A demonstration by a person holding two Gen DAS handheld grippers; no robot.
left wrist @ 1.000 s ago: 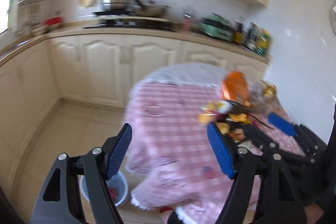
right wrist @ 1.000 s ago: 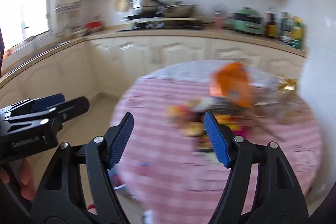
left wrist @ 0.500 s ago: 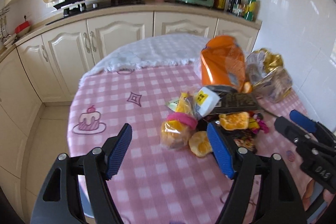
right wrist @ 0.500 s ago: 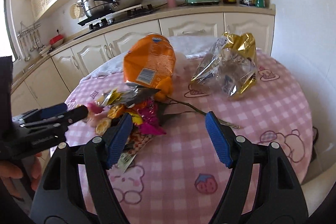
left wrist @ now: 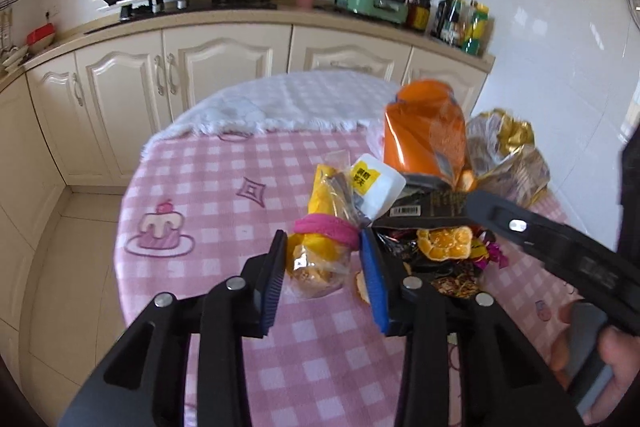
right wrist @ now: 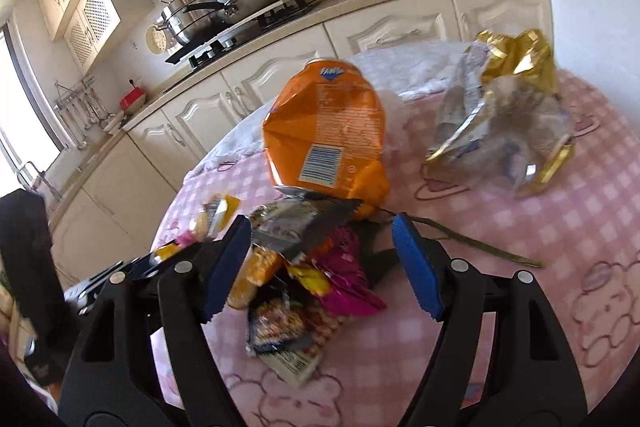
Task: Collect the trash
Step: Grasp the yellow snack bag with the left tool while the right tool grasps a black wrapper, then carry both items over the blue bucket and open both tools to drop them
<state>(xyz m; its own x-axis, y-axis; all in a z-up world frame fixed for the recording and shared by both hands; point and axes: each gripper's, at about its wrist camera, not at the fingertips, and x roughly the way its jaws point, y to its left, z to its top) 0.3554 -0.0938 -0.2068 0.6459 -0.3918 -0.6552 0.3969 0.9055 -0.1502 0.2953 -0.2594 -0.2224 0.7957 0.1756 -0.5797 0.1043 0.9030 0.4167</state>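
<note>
On my left camera, the left gripper (left wrist: 322, 269) was closing around one yellow snack bag (left wrist: 320, 251) with a pink band, earlier unflanked. On my right camera alone, one green stem (right wrist: 464, 237) showed; the right gripper (right wrist: 322, 263) stood apart over the wrapper pile (right wrist: 304, 267), with two big bags behind.

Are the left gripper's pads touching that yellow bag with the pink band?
Cannot tell. In the left wrist view the closing left gripper has the yellow bag between its jaws, but no clear contact or gap shows at either pad.
</note>
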